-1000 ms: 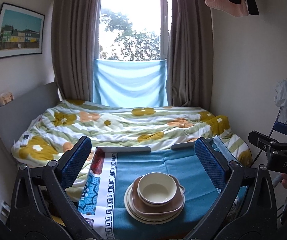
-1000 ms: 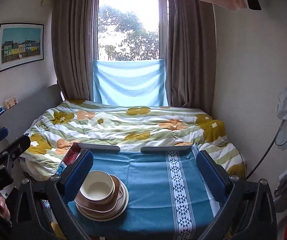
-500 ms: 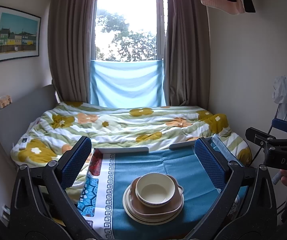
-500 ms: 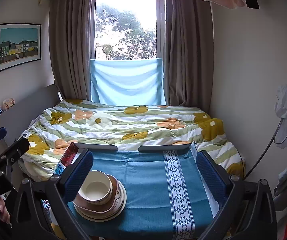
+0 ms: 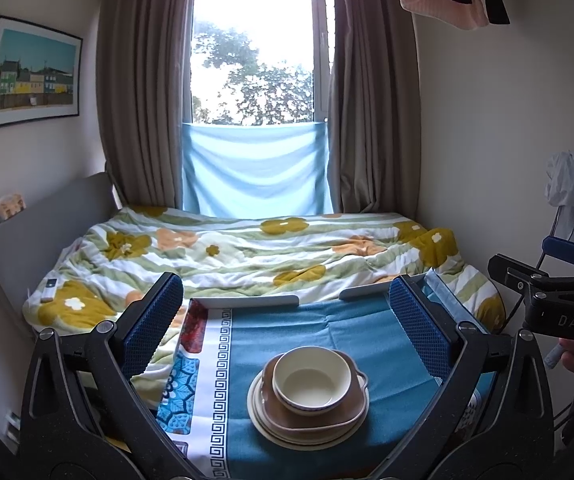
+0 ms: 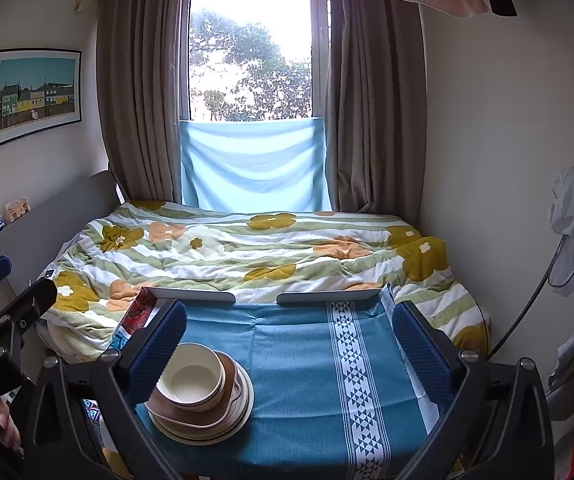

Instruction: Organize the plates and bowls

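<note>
1. Left wrist view: left gripper (image 5: 287, 316) gaping wide, holding nothing, hovering above the stack.
2. Right gripper (image 6: 289, 344) likewise wide and empty.
3. Cream bowl (image 5: 312, 380) nested atop brown dish (image 5: 347, 412) and plates (image 5: 275, 430), near the table (image 5: 367, 332) front edge (left of centre).
4. Probably rigid, glazed, slippery, breakable; best pinched at the bowl's rim.

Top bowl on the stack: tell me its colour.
Cream, inside and out; the bowl shows best in the left wrist view.
</note>
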Motion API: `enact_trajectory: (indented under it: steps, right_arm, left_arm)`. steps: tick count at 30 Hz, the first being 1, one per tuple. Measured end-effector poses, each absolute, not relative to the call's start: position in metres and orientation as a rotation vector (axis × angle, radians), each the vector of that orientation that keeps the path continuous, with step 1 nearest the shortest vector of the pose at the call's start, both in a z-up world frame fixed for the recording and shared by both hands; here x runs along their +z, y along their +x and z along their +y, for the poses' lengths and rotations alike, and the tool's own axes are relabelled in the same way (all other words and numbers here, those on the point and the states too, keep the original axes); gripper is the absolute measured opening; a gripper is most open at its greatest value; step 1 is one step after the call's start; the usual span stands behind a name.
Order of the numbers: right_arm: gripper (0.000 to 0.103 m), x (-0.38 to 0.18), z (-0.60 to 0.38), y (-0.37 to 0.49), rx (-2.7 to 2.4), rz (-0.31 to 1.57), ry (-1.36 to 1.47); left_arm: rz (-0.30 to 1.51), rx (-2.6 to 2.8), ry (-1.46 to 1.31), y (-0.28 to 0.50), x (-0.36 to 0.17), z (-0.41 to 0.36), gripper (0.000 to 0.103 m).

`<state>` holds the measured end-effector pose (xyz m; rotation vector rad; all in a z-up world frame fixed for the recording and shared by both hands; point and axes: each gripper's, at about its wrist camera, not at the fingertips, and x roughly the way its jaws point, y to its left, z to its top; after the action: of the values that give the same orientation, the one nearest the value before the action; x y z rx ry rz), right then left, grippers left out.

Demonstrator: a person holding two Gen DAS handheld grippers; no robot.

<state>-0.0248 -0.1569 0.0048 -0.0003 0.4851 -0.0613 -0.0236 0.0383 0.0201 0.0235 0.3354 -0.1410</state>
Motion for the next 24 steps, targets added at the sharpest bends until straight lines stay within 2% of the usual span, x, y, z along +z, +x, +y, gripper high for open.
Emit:
enact_trajectory:
  steps: [24]
  right_arm:
    - [0.102, 0.005, -0.156, -0.0263, -0.071, 0.482, 0.003]
  left_arm:
    - [0.337, -0.144, 0.033, -0.024, 0.0221, 0.0376, 0.103]
